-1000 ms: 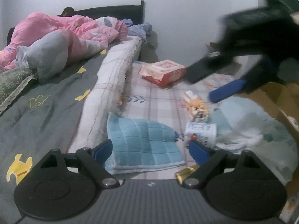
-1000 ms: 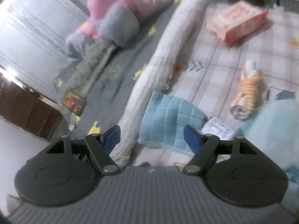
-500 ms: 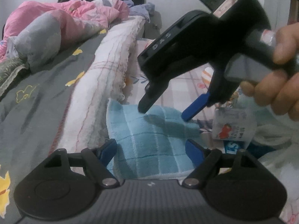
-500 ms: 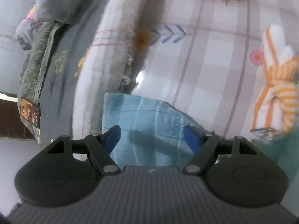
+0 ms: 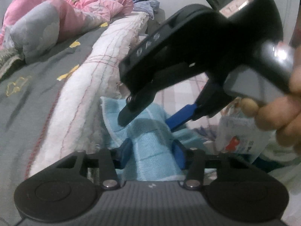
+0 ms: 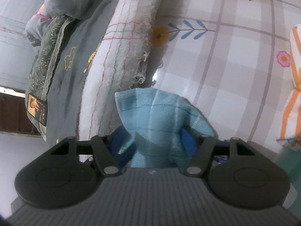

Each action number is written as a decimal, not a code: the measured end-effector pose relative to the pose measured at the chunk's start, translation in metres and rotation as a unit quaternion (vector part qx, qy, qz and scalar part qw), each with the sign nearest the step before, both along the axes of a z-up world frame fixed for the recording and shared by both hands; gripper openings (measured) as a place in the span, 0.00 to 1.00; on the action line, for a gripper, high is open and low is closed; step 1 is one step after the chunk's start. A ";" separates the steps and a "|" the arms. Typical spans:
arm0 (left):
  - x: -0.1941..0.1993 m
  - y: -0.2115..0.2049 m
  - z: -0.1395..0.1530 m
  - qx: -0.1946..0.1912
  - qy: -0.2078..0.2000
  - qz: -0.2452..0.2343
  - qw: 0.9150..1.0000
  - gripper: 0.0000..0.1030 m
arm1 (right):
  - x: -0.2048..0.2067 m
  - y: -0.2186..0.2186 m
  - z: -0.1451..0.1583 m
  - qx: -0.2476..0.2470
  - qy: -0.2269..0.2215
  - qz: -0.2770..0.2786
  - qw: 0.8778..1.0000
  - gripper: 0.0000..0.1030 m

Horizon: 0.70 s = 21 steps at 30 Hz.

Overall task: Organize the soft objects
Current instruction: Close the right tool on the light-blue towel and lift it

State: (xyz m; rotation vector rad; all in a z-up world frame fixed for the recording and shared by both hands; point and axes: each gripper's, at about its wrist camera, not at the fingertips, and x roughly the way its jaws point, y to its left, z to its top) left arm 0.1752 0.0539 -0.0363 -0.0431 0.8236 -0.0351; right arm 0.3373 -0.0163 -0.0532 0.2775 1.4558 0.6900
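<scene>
A light blue checked towel (image 5: 150,131) lies on the checked floor mat beside the bed. My left gripper (image 5: 152,148) is shut on its near part, and the cloth bunches up between the blue pads. In the right wrist view the same blue towel (image 6: 156,116) rises in a fold, and my right gripper (image 6: 156,141) is shut on it. In the left wrist view the right gripper (image 5: 148,116) comes down from the upper right onto the towel's far part.
The bed's white quilt edge (image 5: 84,94) runs along the left, with grey bedding and a pink duvet (image 5: 75,9) behind. An orange striped cloth (image 6: 293,86) lies at the right. A white printed packet (image 5: 239,137) sits to the right of the towel.
Both grippers have closed from open onto the blue towel, which now bunches up instead of lying flat. The right gripper came down from the upper right onto it.
</scene>
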 end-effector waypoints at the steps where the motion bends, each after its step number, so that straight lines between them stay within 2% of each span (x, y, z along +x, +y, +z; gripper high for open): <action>1: 0.000 0.000 0.000 -0.007 0.000 0.001 1.000 0.42 | -0.001 0.001 -0.001 -0.002 -0.004 0.000 1.000 0.46; 5: 0.000 0.000 0.003 -0.020 -0.006 -0.001 1.000 0.35 | -0.002 -0.003 -0.004 -0.001 -0.004 -0.013 1.000 0.29; 8: -0.004 0.003 0.008 -0.028 -0.008 -0.005 1.000 0.32 | -0.005 -0.013 -0.001 0.018 0.005 -0.025 1.000 0.25; 12: -0.018 0.004 0.026 -0.035 -0.028 -0.008 0.999 0.32 | -0.016 -0.026 0.018 0.046 -0.006 -0.027 0.999 0.24; 21: -0.056 -0.019 0.077 -0.022 -0.083 -0.025 0.996 0.33 | -0.052 -0.060 0.077 0.104 -0.063 -0.036 0.992 0.23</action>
